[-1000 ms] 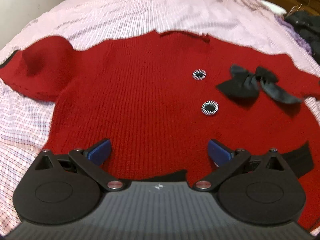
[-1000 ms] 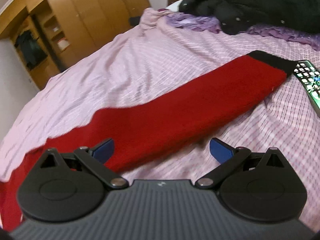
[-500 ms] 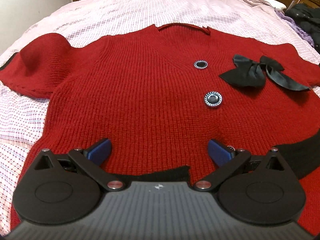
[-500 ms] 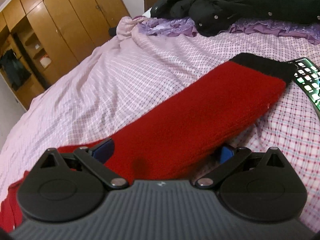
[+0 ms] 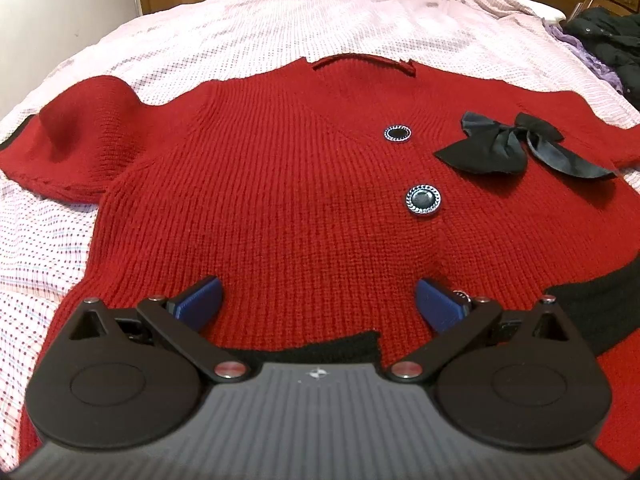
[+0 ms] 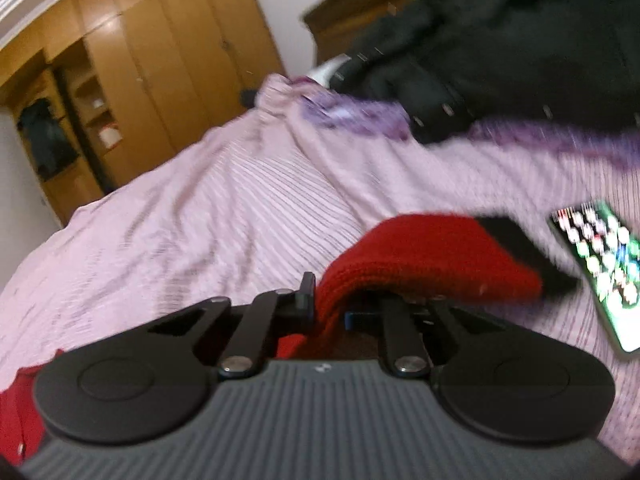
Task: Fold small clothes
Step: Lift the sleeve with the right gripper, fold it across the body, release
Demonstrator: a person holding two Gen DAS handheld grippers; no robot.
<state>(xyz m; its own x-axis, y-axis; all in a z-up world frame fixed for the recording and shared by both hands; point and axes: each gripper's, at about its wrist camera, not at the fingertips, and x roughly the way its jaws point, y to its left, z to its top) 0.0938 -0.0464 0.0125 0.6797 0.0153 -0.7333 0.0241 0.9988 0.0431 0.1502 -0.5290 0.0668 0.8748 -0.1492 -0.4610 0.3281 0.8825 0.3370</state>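
A small red knit cardigan (image 5: 288, 200) lies front up on the bed, with round buttons (image 5: 423, 199), a black bow (image 5: 504, 148) and a black hem band (image 5: 592, 304). Its left sleeve (image 5: 76, 140) is bunched at the left. My left gripper (image 5: 318, 300) is open, just above the cardigan's lower hem. In the right wrist view, my right gripper (image 6: 332, 312) is shut on the cardigan's right sleeve (image 6: 420, 260), which is lifted and folded over, its black cuff (image 6: 508, 236) behind.
The bed has a pink checked sheet (image 5: 280, 40). A remote control (image 6: 600, 268) lies right of the sleeve. A black jacket (image 6: 500, 48) and purple cloth (image 6: 360, 116) are piled at the bed's far right. Wooden wardrobes (image 6: 140, 80) stand behind.
My right gripper has closed on the right sleeve and lifted it, bunching it towards the cuff. My left gripper has edged closer over the hem and stays open.
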